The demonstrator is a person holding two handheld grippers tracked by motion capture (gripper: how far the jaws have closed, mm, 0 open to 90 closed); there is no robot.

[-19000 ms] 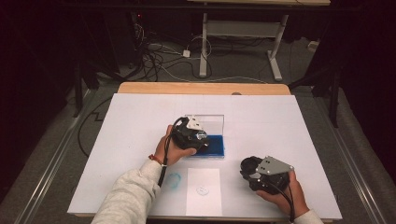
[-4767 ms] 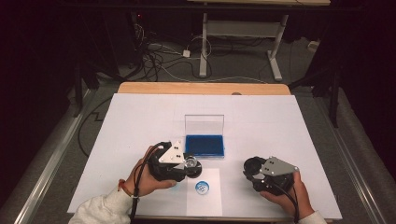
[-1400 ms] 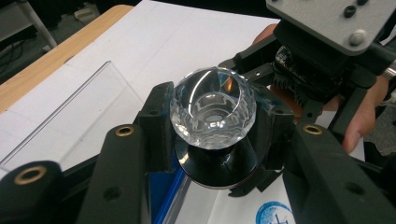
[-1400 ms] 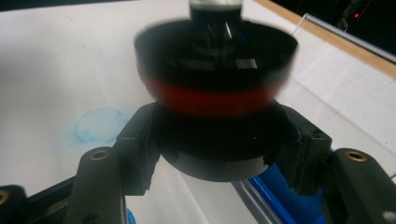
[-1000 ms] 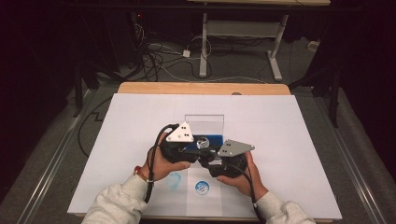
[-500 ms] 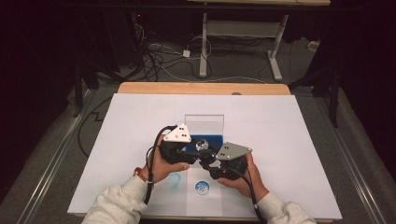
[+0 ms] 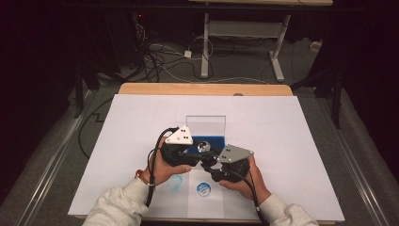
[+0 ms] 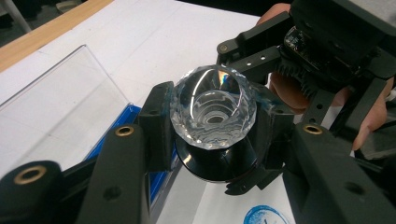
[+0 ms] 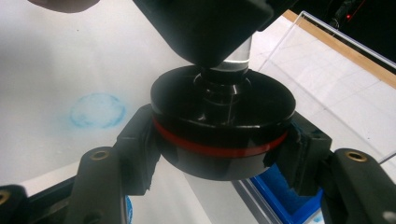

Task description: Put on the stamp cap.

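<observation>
- Left gripper: we've got the jaws clamped on the faceted clear knob of the stamp, one pad each side of the crystal top.
- Right gripper: jaws closed around the stamp's black round base, pads bearing on the rim at the red ring.
- Both grippers on one stamp: left on the top end, right on the bottom end. Long axis runs knob to base, so the two grips sit stacked along it, not side by side.
- In the high view the stamp hangs between both hands, lifted off the sheet, just over the near edge of the blue ink pad with its clear lid standing open behind.
- We judge the next move turns on that axis: pulling or twisting apart along it, with the left gripper and right gripper equally close.
- Blue round print and a fainter smudge sit on the paper nearer the person.
</observation>
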